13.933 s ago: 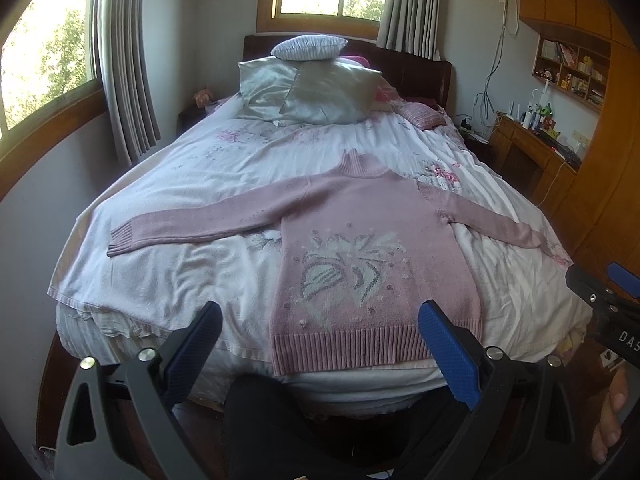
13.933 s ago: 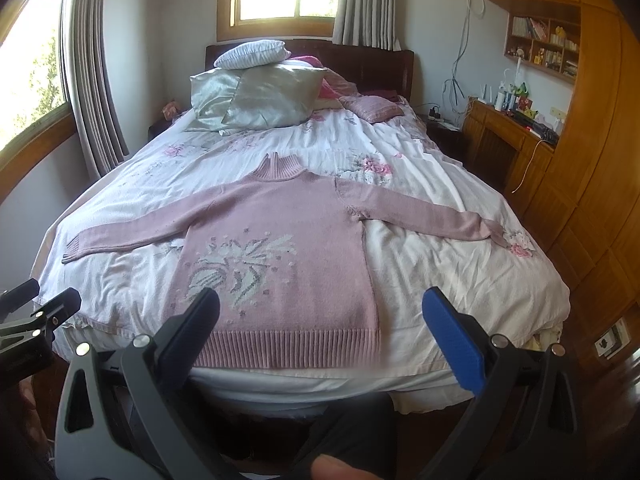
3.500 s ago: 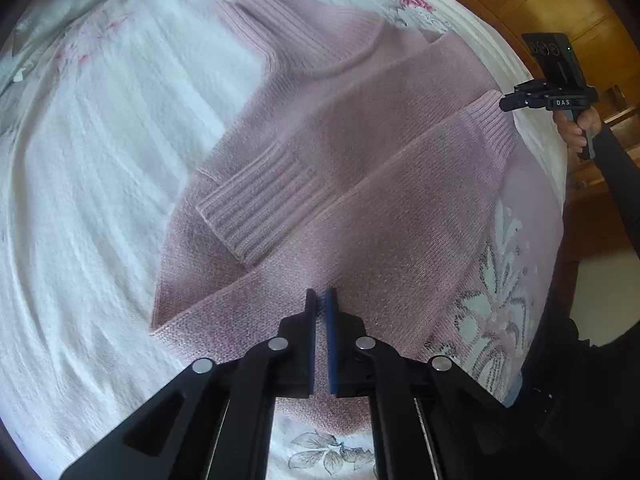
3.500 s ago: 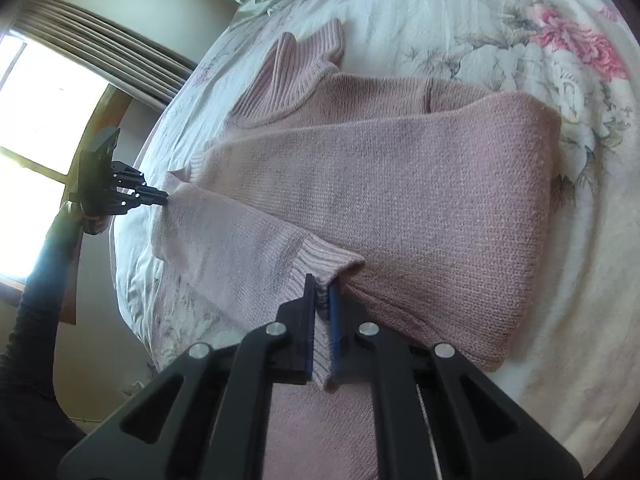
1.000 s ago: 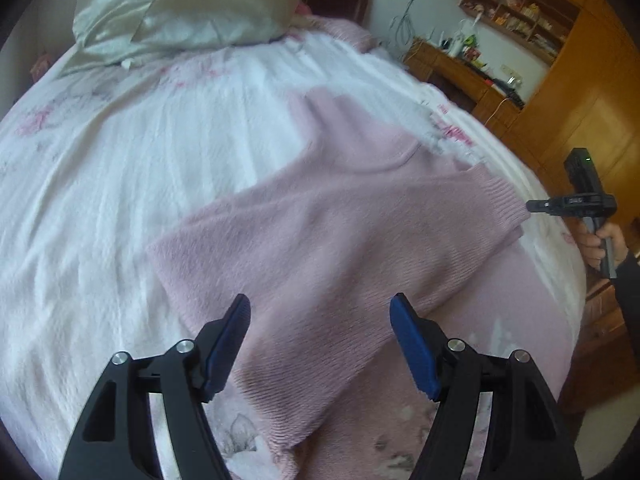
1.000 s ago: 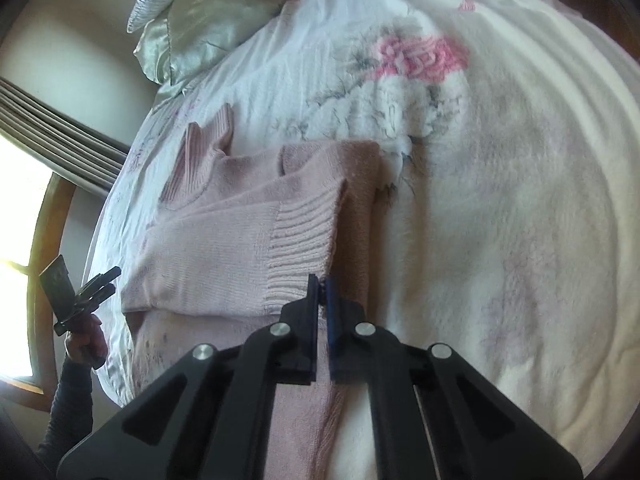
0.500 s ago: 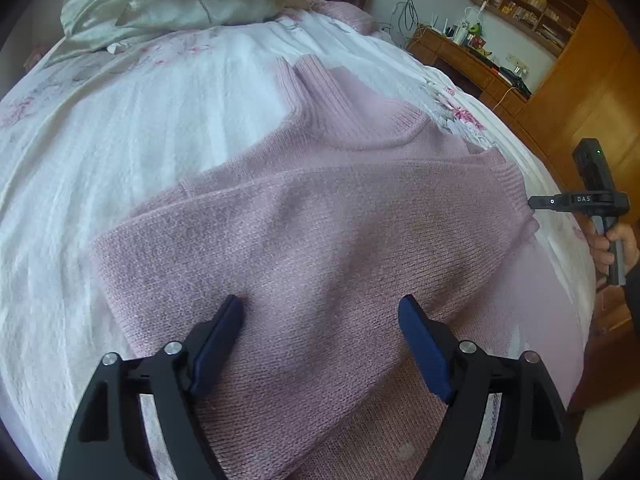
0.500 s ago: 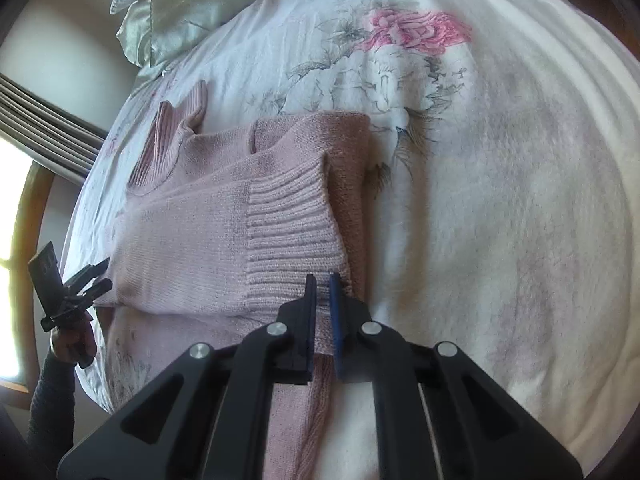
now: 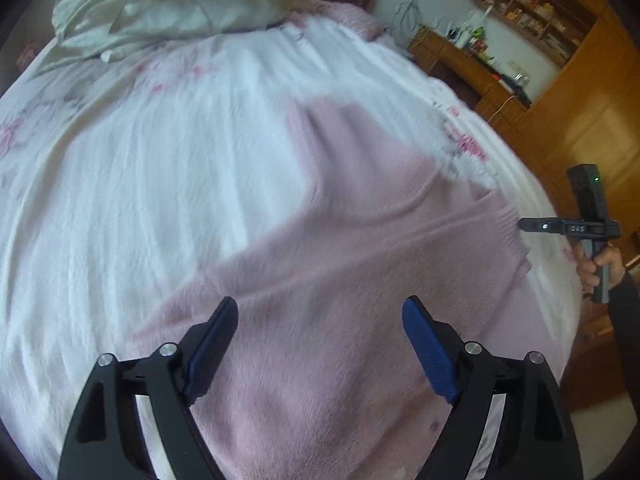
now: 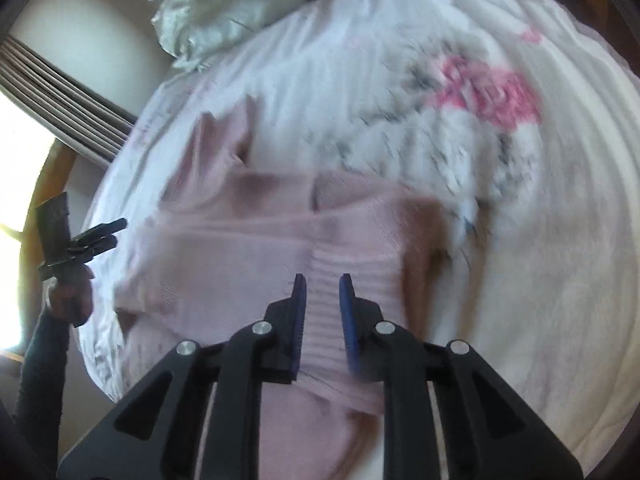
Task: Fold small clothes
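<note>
Sweater (image 9: 360, 248), pink knit, lies on the white floral bedspread (image 9: 140, 184) of a bed; we note satin pillows (image 9: 192, 0) at the head and wooden cabinets (image 9: 580, 92) along one side. Its collar points toward the pillows, sleeves folded across the body. We see the left hand-held gripper (image 9: 316, 340) spread wide above it. The right hand-held gripper (image 10: 322, 312) is parted narrowly over a ribbed cuff (image 10: 352, 264).

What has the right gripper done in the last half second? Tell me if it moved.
Yes. The right gripper has opened off the ribbed cuff of the pink sweater; its jaws now stand slightly apart over the cuff, which lies on the bedspread.
</note>
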`<state>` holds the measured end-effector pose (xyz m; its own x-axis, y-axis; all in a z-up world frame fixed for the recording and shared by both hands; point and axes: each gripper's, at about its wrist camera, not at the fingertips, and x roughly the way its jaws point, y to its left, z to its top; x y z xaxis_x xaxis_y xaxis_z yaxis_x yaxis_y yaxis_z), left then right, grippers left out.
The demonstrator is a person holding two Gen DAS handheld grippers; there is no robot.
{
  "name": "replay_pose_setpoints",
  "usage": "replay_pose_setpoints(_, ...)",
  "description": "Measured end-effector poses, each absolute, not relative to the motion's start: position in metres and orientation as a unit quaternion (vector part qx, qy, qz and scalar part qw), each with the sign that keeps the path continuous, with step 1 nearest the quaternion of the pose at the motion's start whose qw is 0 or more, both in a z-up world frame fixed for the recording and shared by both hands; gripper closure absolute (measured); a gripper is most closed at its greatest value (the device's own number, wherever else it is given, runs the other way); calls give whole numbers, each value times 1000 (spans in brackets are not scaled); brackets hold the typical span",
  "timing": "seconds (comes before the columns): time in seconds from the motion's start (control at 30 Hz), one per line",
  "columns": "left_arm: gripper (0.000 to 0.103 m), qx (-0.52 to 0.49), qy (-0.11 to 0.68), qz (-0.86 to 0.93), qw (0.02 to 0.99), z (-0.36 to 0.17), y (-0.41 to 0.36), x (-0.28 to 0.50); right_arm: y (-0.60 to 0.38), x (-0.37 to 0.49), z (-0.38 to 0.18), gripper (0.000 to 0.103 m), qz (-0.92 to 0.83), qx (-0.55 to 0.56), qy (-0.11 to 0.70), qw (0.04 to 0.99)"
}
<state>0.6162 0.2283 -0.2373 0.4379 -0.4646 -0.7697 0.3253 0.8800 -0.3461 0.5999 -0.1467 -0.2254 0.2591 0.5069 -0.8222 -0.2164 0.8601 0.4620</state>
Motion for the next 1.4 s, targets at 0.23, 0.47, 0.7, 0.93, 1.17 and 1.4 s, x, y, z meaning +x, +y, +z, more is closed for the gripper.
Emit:
replay_pose_setpoints(0.23, 18, -202, 470, -229, 828, -253, 229, 723, -71, 706, -234, 63, 272, 200, 553, 761)
replay_pose_setpoints(0.47, 55, -218, 491, -214, 816, -290, 220, 767, -11, 762, -270, 60, 273, 210, 557, 756)
replay_pose_setpoints(0.7, 69, -202, 500, -217, 814, -298, 212, 776, 11, 781, -297, 59, 272, 211, 556, 757)
replay_pose_setpoints(0.93, 97, -215, 450, -218, 839, -269, 222, 756, 11, 763, -274, 91, 286, 187, 518, 784)
replay_pose_setpoints(1.17, 97, -212, 373, -290, 855, -201, 226, 683, -31, 704, -205, 93, 328, 207, 461, 798)
replay_pose_setpoints(1.4, 96, -116, 373, -315, 865, -187, 210, 581, -35, 591, -180, 93, 374, 173, 446, 795)
